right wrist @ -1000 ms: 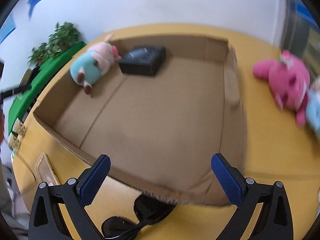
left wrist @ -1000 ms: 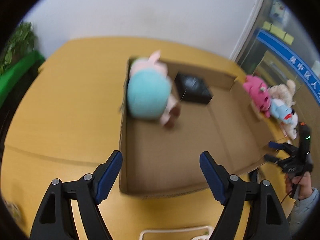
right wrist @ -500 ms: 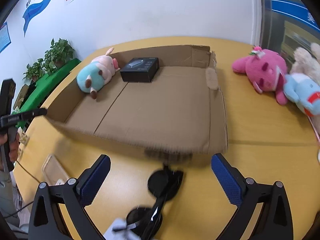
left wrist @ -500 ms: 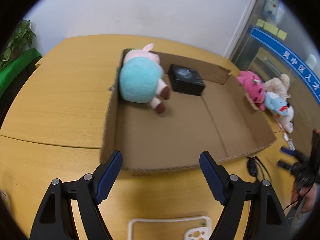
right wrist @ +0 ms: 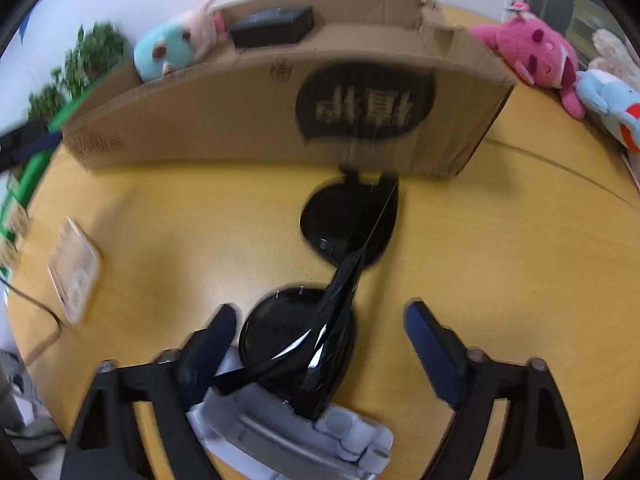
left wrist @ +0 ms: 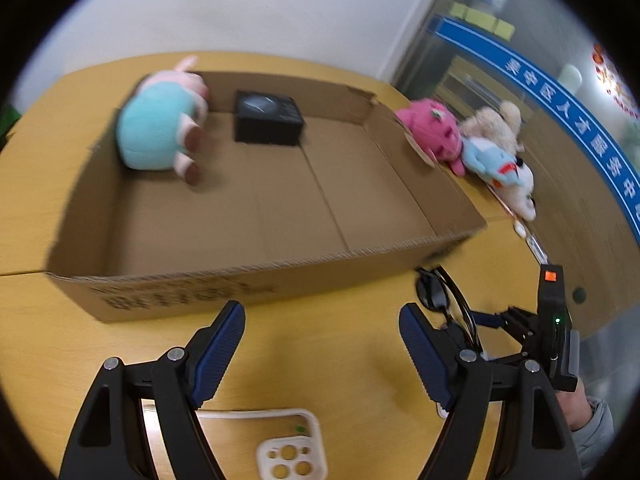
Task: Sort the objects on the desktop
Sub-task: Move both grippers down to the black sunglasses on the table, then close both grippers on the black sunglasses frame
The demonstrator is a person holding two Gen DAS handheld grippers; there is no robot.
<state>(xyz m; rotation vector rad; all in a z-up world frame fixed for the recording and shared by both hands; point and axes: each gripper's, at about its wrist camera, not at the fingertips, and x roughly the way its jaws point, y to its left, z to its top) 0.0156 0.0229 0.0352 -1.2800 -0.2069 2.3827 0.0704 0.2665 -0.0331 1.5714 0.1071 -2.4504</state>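
Between the right fingers: right gripper [right wrist: 316, 340] hangs spread wide over the black sunglasses [right wrist: 332, 280], nothing held; one lens sits between the blue pads, the other lens just beyond, near the box wall.
Under the sunglasses: a grey plastic piece [right wrist: 288, 428] lies beneath the near lens, touching it.
Left side: left gripper [left wrist: 320, 344] is also spread and empty, poised over bare tabletop [left wrist: 320, 360]; a white phone case [left wrist: 288, 448] lies just below it.
Risk, the glasses: thin, glossy frame with the arms folded across; I'd say a pinch on the lens could skid off or smear it, and a grab on one arm could let the pair swing.
Risk, the grey piece: closing low might snag it along with the frame.
Ahead, the container: cardboard box [left wrist: 260, 284], open-topped, straight in front of both grippers.
Inside it: pig plush [left wrist: 160, 132] at the far left corner, black box [left wrist: 268, 120] beside it by the back wall; the rest is bare floor.
Beyond the box, right: pink plush [left wrist: 432, 128], beige plush [left wrist: 492, 124] and blue plush [left wrist: 492, 160] wait on the table.
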